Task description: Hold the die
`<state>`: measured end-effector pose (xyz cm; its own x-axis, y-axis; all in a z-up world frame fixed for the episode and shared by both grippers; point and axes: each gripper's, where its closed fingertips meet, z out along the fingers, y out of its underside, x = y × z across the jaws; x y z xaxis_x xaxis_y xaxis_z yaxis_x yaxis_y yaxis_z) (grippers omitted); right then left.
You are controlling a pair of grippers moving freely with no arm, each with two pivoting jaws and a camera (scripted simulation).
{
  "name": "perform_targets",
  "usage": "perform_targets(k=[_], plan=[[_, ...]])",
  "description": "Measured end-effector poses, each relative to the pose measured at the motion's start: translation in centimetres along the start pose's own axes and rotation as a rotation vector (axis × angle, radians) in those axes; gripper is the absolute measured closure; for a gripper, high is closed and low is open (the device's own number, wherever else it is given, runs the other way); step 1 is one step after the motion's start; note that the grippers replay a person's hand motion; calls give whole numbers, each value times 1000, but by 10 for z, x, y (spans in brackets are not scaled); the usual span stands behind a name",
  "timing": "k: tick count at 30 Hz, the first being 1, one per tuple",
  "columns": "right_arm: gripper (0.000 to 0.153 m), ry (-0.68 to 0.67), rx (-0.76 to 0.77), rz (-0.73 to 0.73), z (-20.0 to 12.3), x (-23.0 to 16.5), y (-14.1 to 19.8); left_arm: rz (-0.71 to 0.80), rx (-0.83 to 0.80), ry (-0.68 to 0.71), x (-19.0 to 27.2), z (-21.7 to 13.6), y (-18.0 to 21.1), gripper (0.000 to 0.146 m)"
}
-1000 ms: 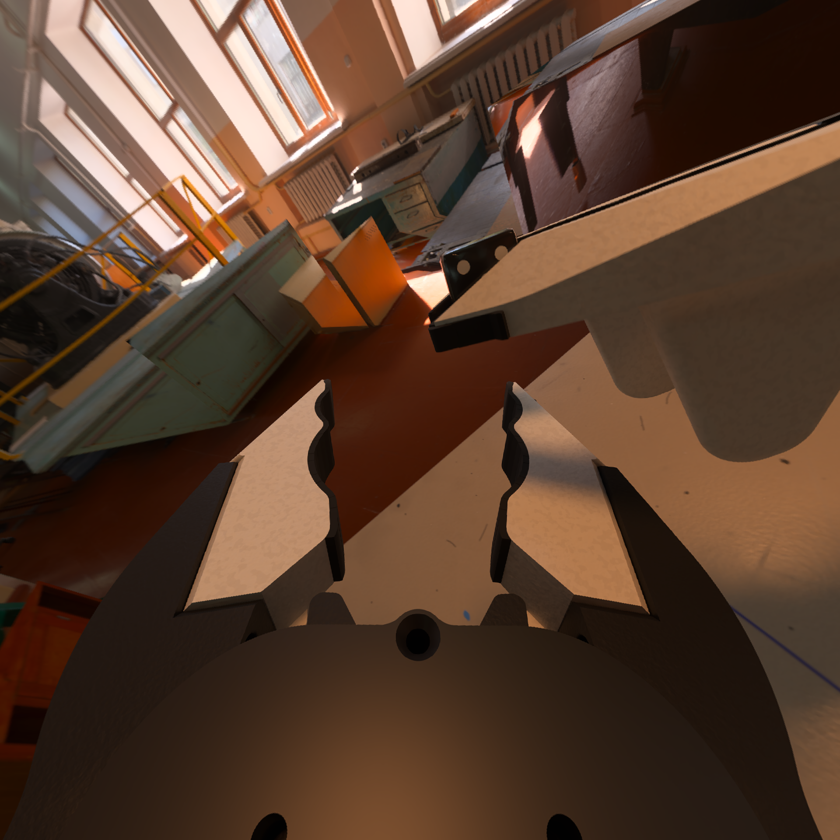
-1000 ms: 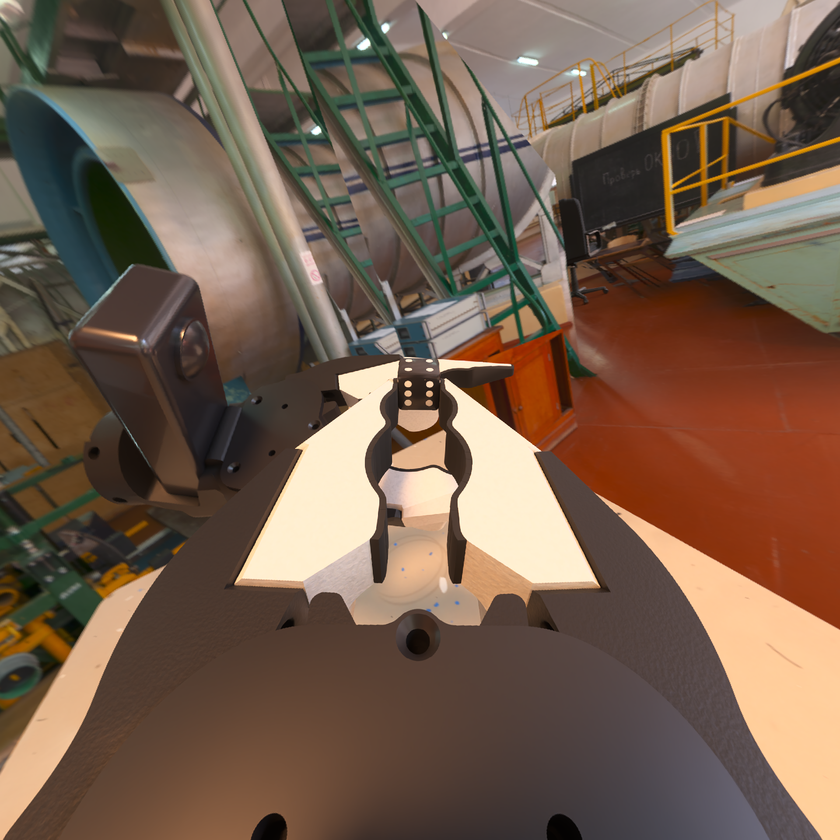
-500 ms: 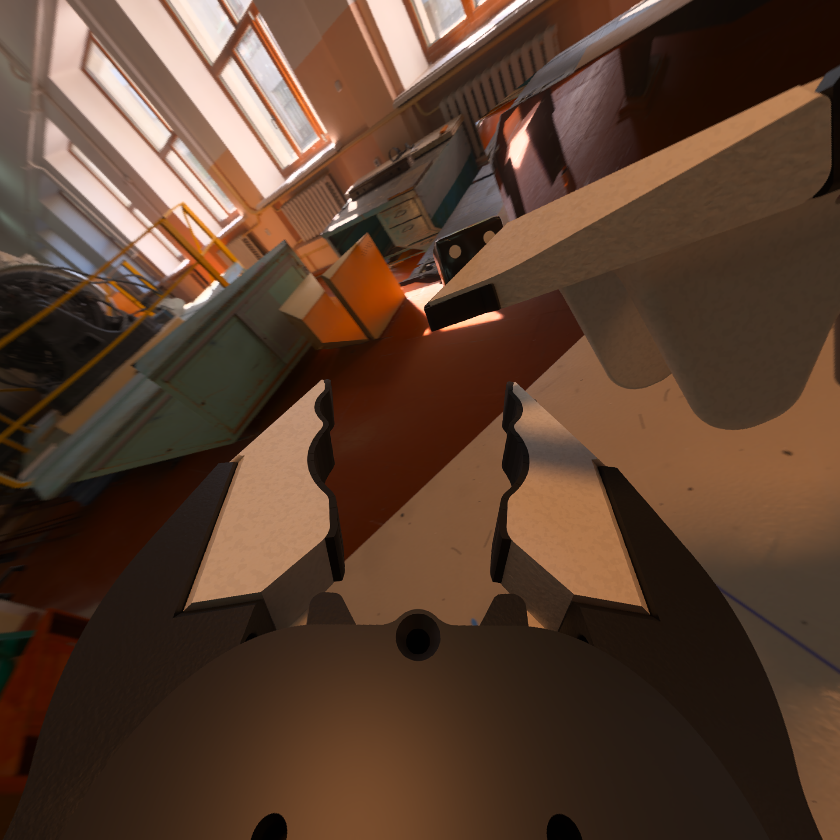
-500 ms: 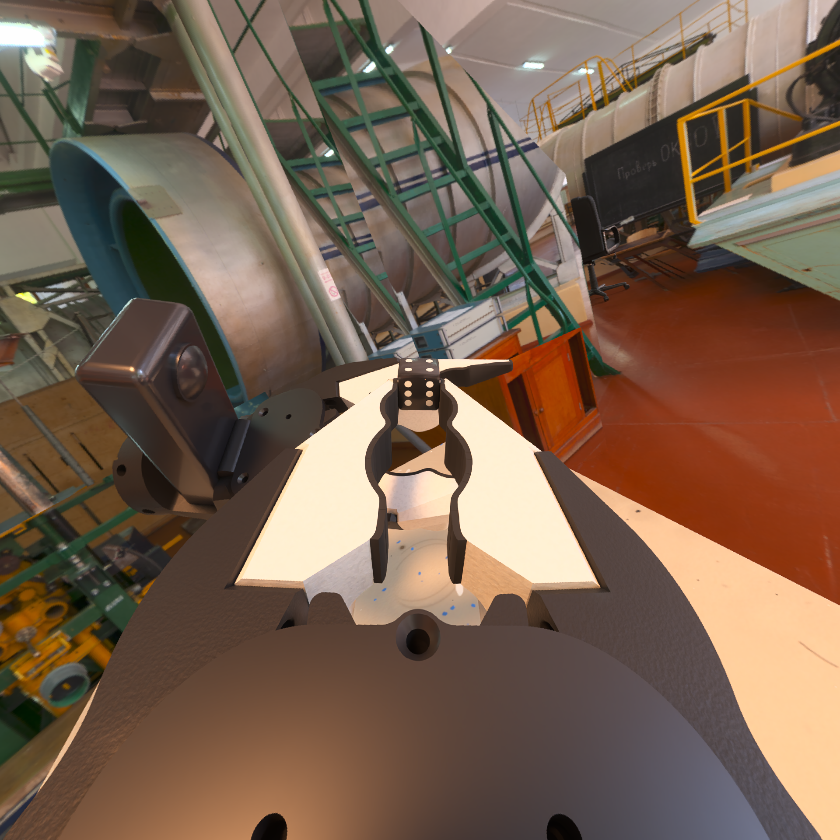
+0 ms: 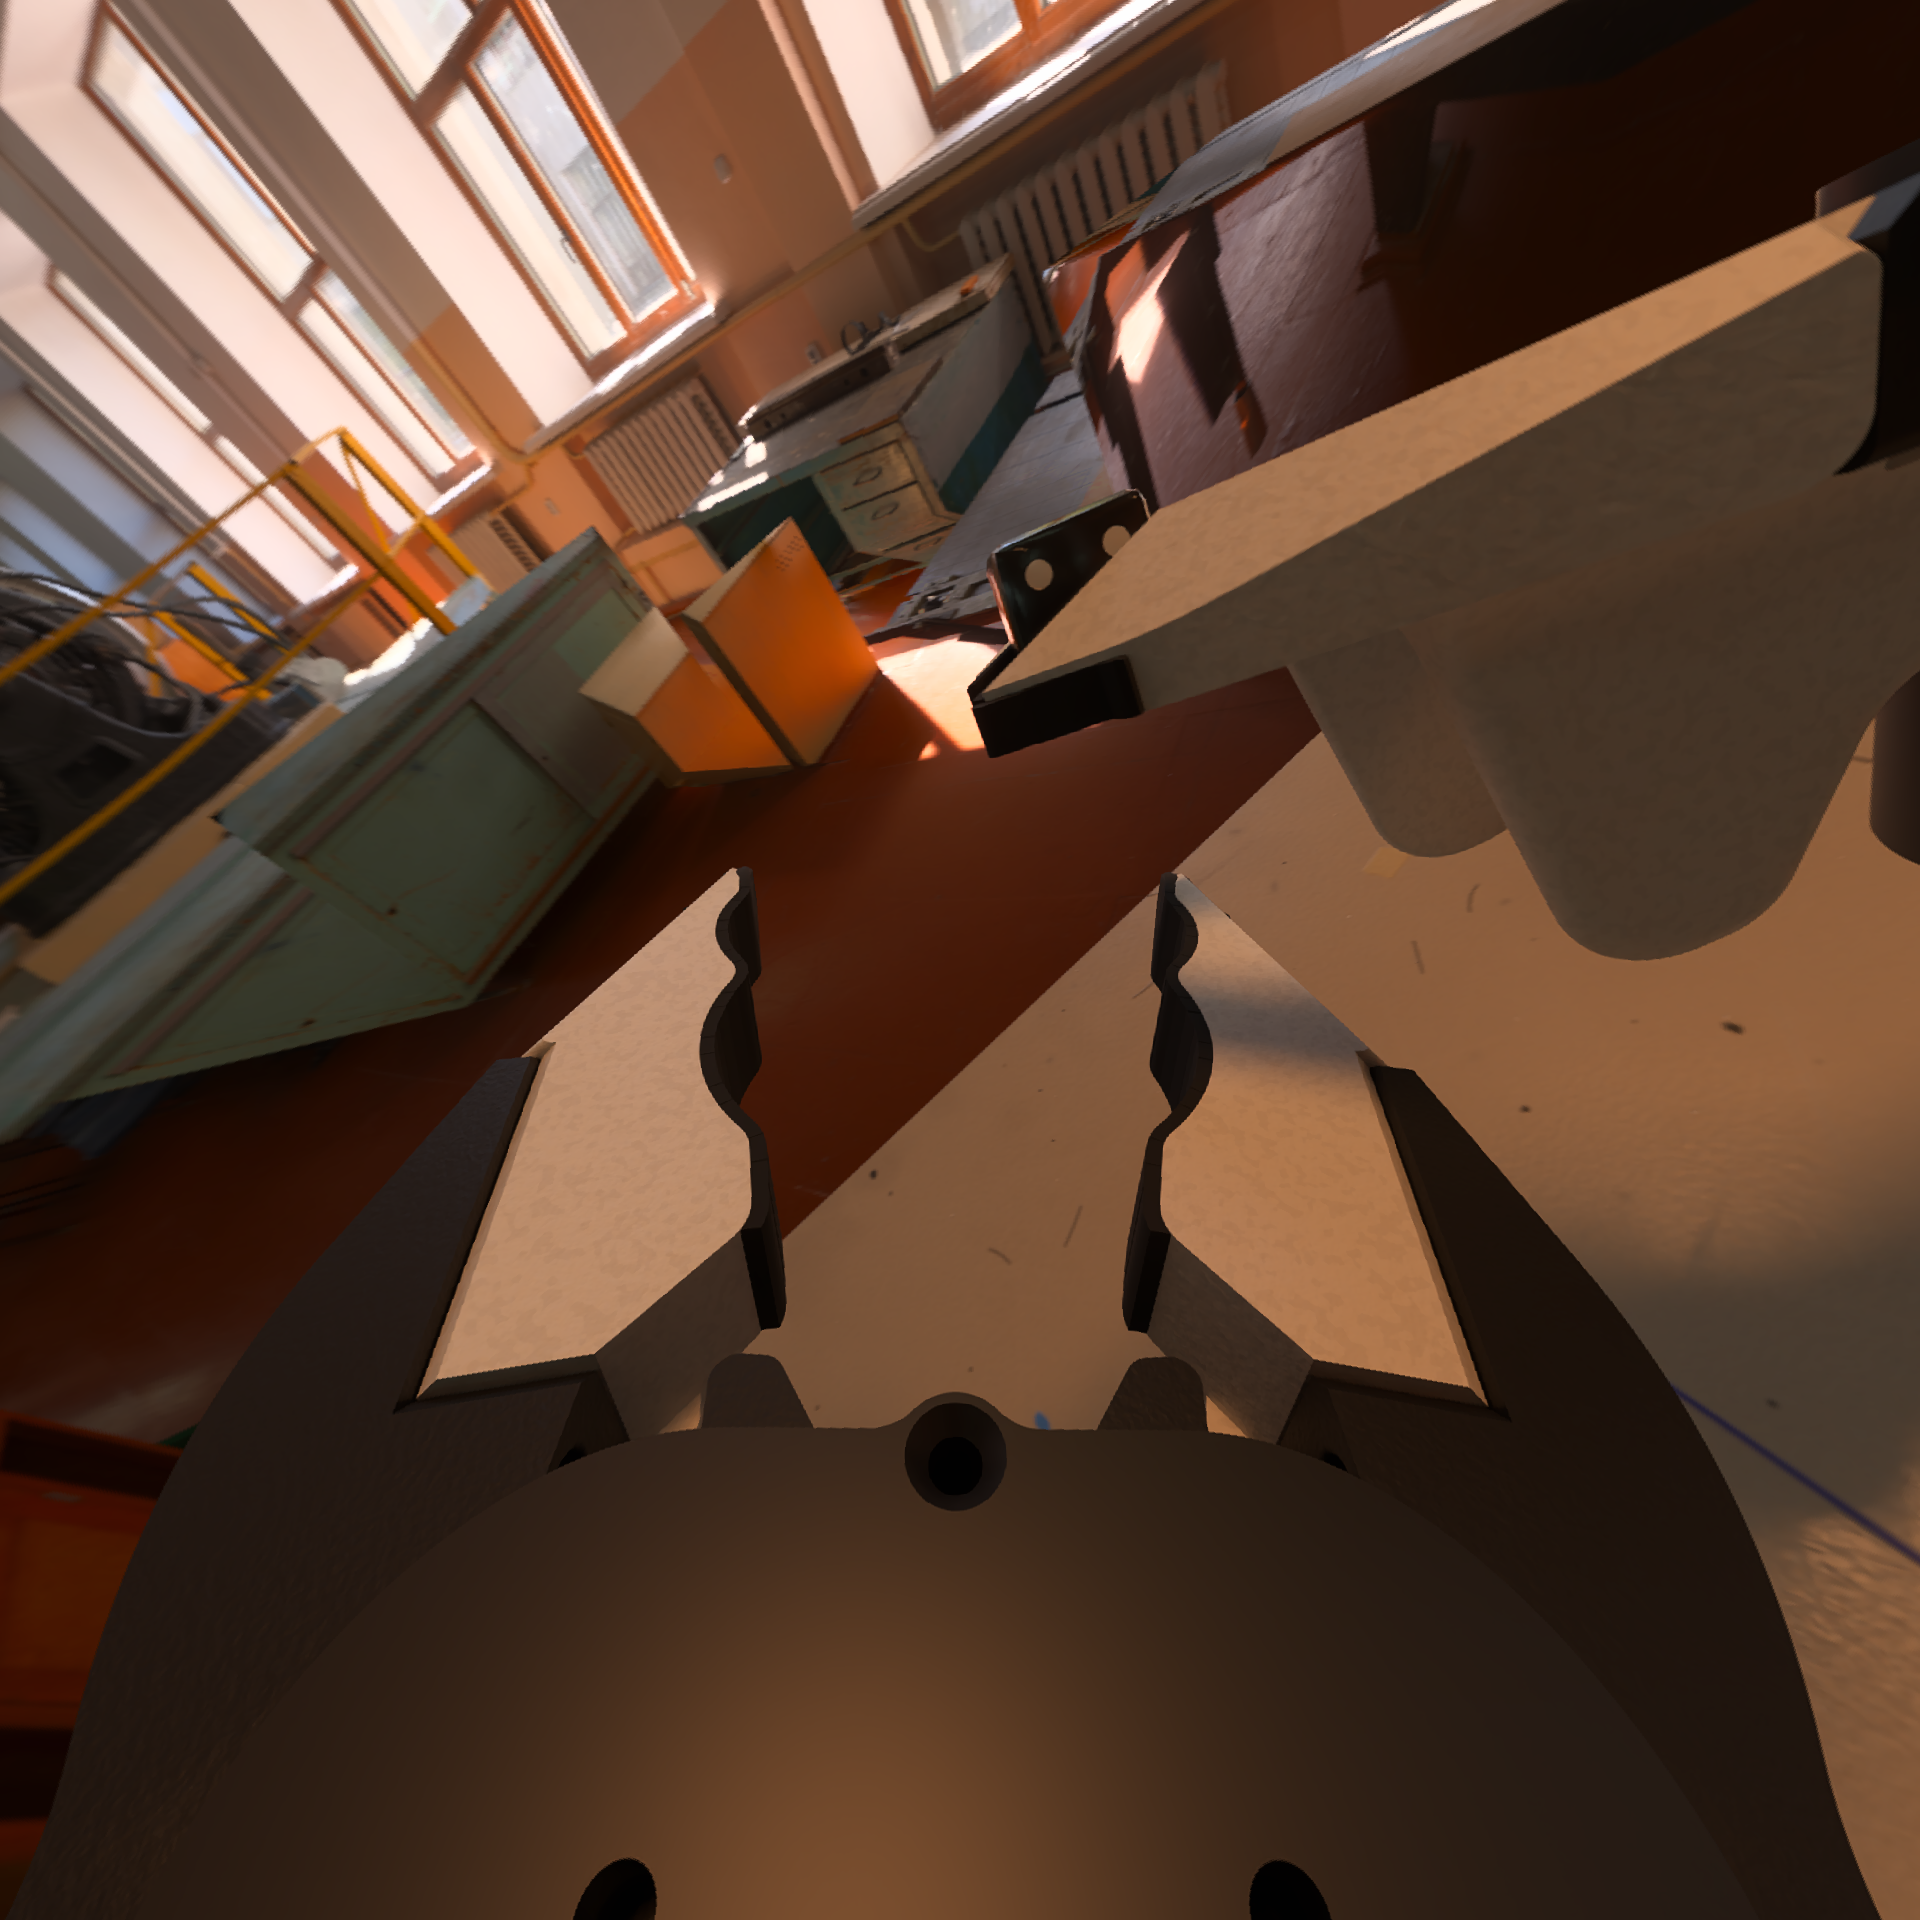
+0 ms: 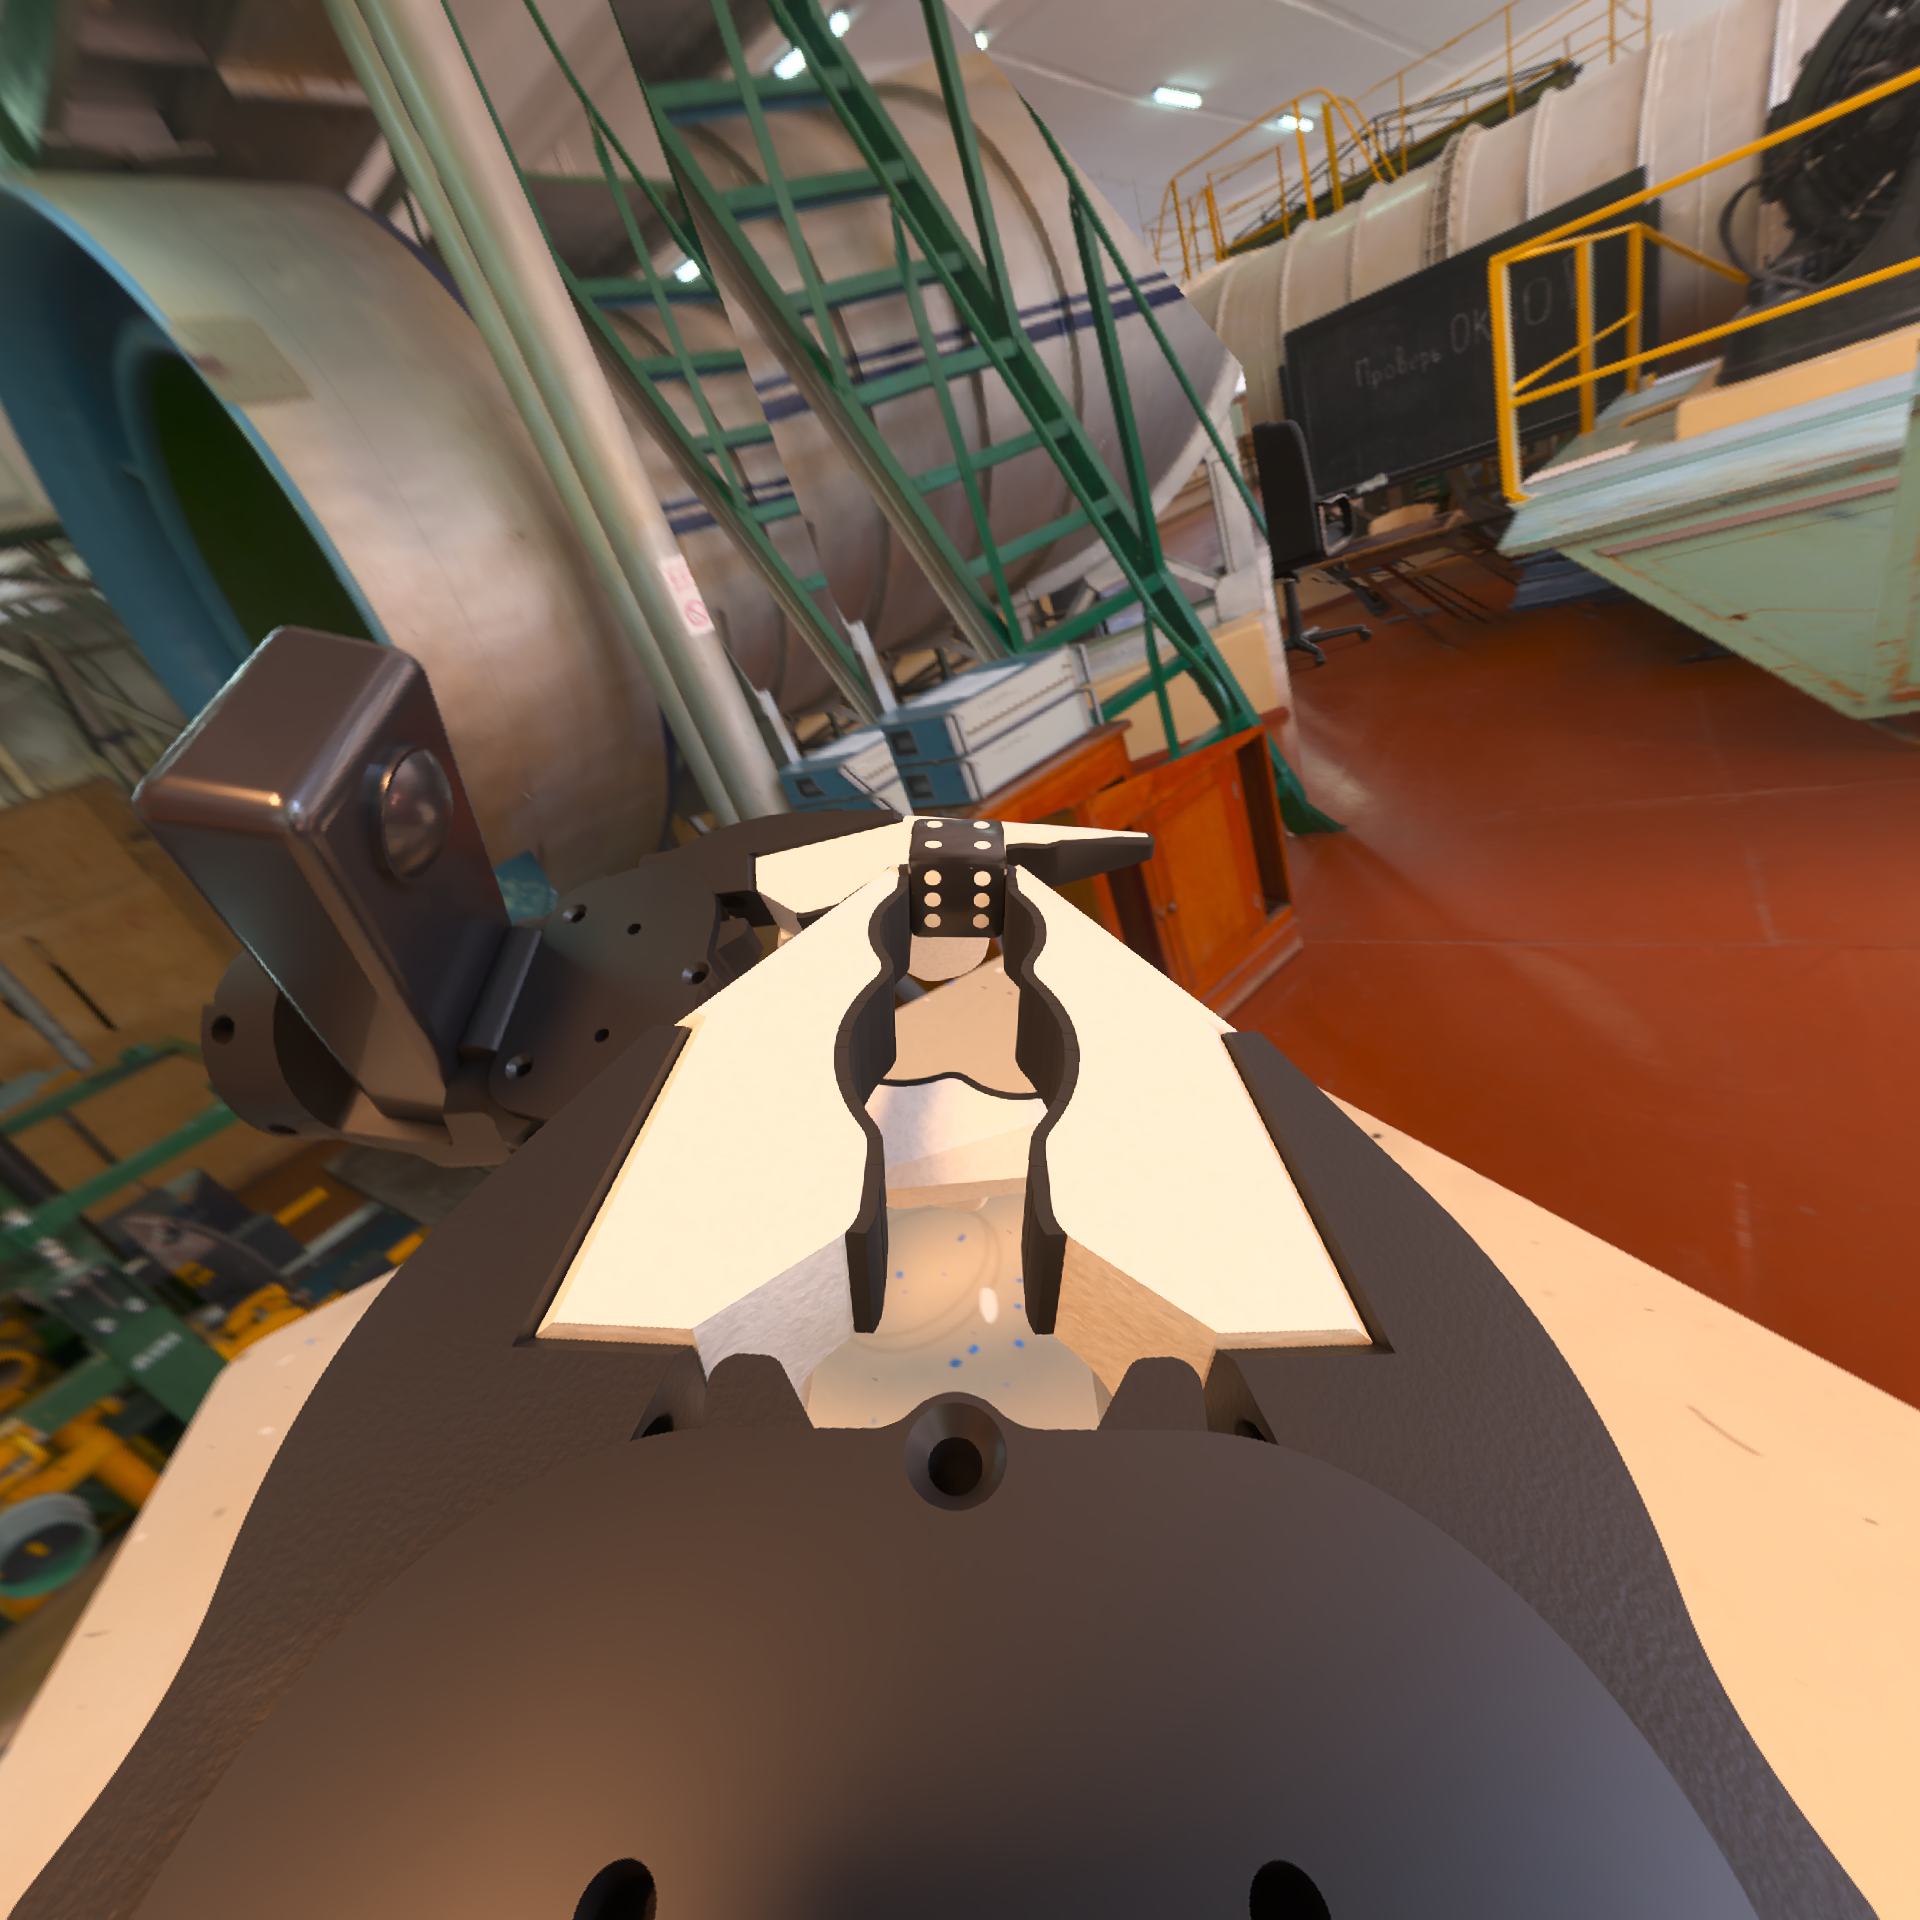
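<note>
A black die (image 6: 957,881) with white pips sits pinched between the tips of my right gripper (image 6: 957,888), held above the pale table (image 6: 1610,1382). In the left wrist view the same die (image 5: 1060,566) shows at the upper right, mostly hidden behind the right gripper's cream finger (image 5: 1455,540). My left gripper (image 5: 954,894) is open and empty, its tips below and left of the die, apart from it. The left gripper's body and camera housing (image 6: 343,862) show to the left in the right wrist view.
The pale table (image 5: 1558,1195) lies under both grippers, its edge running diagonally over a red floor (image 5: 935,935). Green workbenches (image 5: 416,831) and an orange cabinet (image 5: 769,665) stand far off. A green staircase (image 6: 883,364) and big tanks stand beyond the table.
The right gripper keeps its grip on the die. In the left wrist view the right gripper's finger and die shifted slightly up, then back down and left. The background in the right wrist view shifted a little.
</note>
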<state>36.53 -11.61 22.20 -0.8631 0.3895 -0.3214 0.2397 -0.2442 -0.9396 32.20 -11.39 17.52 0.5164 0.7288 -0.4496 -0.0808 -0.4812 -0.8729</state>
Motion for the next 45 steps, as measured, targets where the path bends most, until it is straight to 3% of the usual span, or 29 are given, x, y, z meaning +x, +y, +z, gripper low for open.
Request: perform_targets(k=[3,9,13,18,21,25,30,35,38,43,45], plan=[[136,-10,14,18,0,0,0,-35,4,30,3,0,-1,68],[136,58,-36,-89,-2,6,2,-94,-6,97,10,4,2,68],[136,-51,27,80,-2,2,0,85,-22,-56,-3,-1,0,68],[136,-65,47,141,-2,4,0,-4,-1,22,5,2,0,68],[136,-39,28,109,-3,8,2,-21,-7,45,7,4,1,68],[136,-33,10,63,-3,6,1,68,-29,-27,1,2,1,68],[136,15,-22,-31,-5,7,1,-145,9,168,18,2,-3,68],[136,-25,-3,12,-4,4,0,39,-32,14,5,-1,-2,68],[136,-5,-15,-7,-4,6,0,-75,-10,113,13,0,-3,68],[136,-19,-16,9,-4,5,1,68,-46,-6,4,-1,-1,68],[136,-15,-10,12,-4,5,0,-50,-14,96,12,0,-2,68]])
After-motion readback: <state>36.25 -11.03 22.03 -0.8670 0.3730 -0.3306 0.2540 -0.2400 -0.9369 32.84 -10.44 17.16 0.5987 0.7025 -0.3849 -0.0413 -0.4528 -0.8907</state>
